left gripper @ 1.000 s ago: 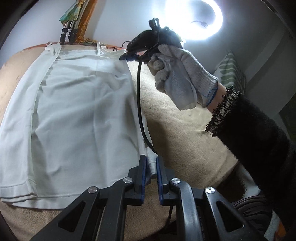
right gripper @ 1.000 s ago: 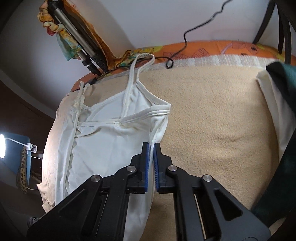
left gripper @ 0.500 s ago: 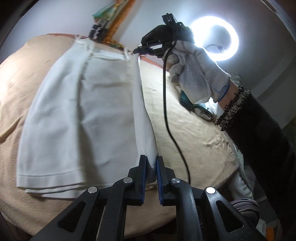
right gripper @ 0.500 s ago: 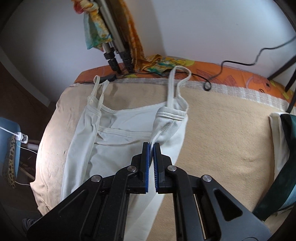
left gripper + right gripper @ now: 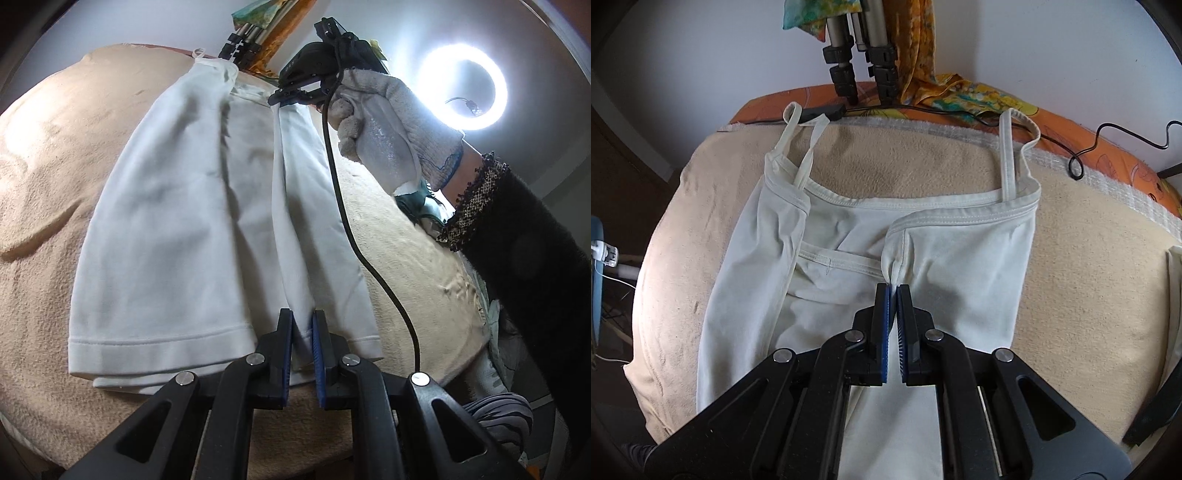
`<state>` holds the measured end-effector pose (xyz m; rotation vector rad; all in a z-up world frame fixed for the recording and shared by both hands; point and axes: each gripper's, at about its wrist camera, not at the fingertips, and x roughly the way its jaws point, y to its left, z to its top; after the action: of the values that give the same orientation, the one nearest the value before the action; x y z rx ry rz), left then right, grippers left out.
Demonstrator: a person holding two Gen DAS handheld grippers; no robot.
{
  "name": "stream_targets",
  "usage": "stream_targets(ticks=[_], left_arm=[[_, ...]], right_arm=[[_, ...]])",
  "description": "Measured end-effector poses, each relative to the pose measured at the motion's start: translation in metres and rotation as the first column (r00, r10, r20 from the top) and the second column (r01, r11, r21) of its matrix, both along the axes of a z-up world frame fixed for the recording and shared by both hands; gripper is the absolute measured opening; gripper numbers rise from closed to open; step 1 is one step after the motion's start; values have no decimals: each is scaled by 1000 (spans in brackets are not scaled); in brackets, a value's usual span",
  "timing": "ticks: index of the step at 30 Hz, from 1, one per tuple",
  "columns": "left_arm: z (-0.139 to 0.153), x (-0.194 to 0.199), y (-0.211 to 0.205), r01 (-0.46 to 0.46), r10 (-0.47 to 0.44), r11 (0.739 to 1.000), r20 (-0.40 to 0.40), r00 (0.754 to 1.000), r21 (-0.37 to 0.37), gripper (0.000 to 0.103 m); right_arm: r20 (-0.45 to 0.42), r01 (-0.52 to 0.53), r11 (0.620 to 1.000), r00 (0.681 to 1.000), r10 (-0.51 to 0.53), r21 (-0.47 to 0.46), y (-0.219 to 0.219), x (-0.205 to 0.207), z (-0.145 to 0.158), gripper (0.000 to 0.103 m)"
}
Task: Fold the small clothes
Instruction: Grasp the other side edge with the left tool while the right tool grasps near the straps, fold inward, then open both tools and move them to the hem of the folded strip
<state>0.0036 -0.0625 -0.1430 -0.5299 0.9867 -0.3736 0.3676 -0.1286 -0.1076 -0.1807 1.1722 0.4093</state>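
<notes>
While the white top [image 5: 960, 266] is lying strap-end away on the beige blanket [image 5: 1089, 258], its left side is already lying folded inward and its right side is being carried over the middle. The right gripper [image 5: 893, 290] is pinching that edge near the armhole; the left gripper [image 5: 303, 325] is pinching it at the hem. Judging by this, laying the flap down and the crosswise fold are remaining.

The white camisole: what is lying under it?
Under the white camisole lies a beige blanket, visible all around it. Whether anything else lies beneath the fabric is hidden. Both grippers pinch its folded-over edge.
</notes>
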Motion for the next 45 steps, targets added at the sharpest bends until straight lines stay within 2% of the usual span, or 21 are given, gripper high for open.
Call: stream_targets(ticks=[5, 6, 7, 8, 10, 11, 12, 14, 17, 23, 28, 34, 38, 39, 40, 41, 43, 45], left_arm=[[-1, 1, 1, -5, 5, 1000, -4, 1000, 5, 9], [0, 1, 0, -9, 9, 1000, -10, 1000, 13, 13], [1, 2, 0, -10, 10, 1000, -18, 1000, 15, 25], [2, 1, 3, -14, 15, 1000, -22, 1000, 17, 33], [7, -2, 5, -15, 15, 1000, -12, 1000, 22, 33], [9, -4, 7, -10, 10, 1000, -5, 1000, 29, 36], [13, -7, 9, -5, 5, 999, 5, 1000, 34, 37], [24, -11, 15, 4, -5, 999, 27, 1000, 49, 47], [41, -18, 30, 7, -14, 995, 72, 997, 96, 55], [53, -16, 74, -20, 6, 983, 76, 997, 182, 60], [28, -1, 100, -15, 26, 989, -73, 997, 149, 55], [1, -6, 95, 37, -21, 994, -154, 988, 106, 45], [-3, -4, 100, 15, -6, 998, -160, 987, 58, 25], [-4, -4, 103, 10, -4, 999, -164, 986, 36, 23], [-6, -3, 103, 6, -2, 1000, -165, 986, 26, 14], [-7, -2, 103, 6, -4, 1000, -169, 986, 15, 7], [-9, -2, 103, 5, -8, 1000, -165, 986, -17, 4], [-5, -3, 101, 13, -13, 1000, -150, 989, 0, 2]], right_arm=[[-5, -19, 1000, 1000, 19, 9, 3, 1, -2, 6], [-3, -22, 1000, 1000, 22, 11, 3, 0, -2, 6], [0, -21, 1000, 1000, 21, 23, 1, 0, 0, 6], [-5, -21, 999, 1000, 22, 45, -1, -2, 3, 8], [-13, -14, 995, 1000, 15, 94, -9, -6, 12, 22], [-5, -8, 995, 1000, 8, 103, -13, -10, 17, 35], [9, 1, 993, 1000, -2, 118, -19, -16, 24, 40], [18, 19, 989, 1000, -22, 149, -33, -31, 38, 40], [-1, 61, 975, 998, -62, 213, -63, -62, 54, 40], [-67, 100, 963, 994, -86, 250, -115, -146, 58, 40], [-172, 98, 956, 984, -52, 275, -135, -216, 31, 40], [-285, 90, 935, 959, 12, 342, -137, -259, 1, 40], [-310, 76, 929, 950, 43, 362, -133, -274, -13, 40], [-296, 64, 930, 954, 49, 362, -132, -276, -12, 38], [-293, 53, 930, 954, 60, 365, -131, -277, -12, 32], [-309, 49, 923, 948, 77, 382, -130, -277, -14, 11], [-325, 63, 919, 943, 73, 388, -131, -278, -16, 7], [-328, 69, 912, 942, 74, 404, -135, -279, -15, 7]])
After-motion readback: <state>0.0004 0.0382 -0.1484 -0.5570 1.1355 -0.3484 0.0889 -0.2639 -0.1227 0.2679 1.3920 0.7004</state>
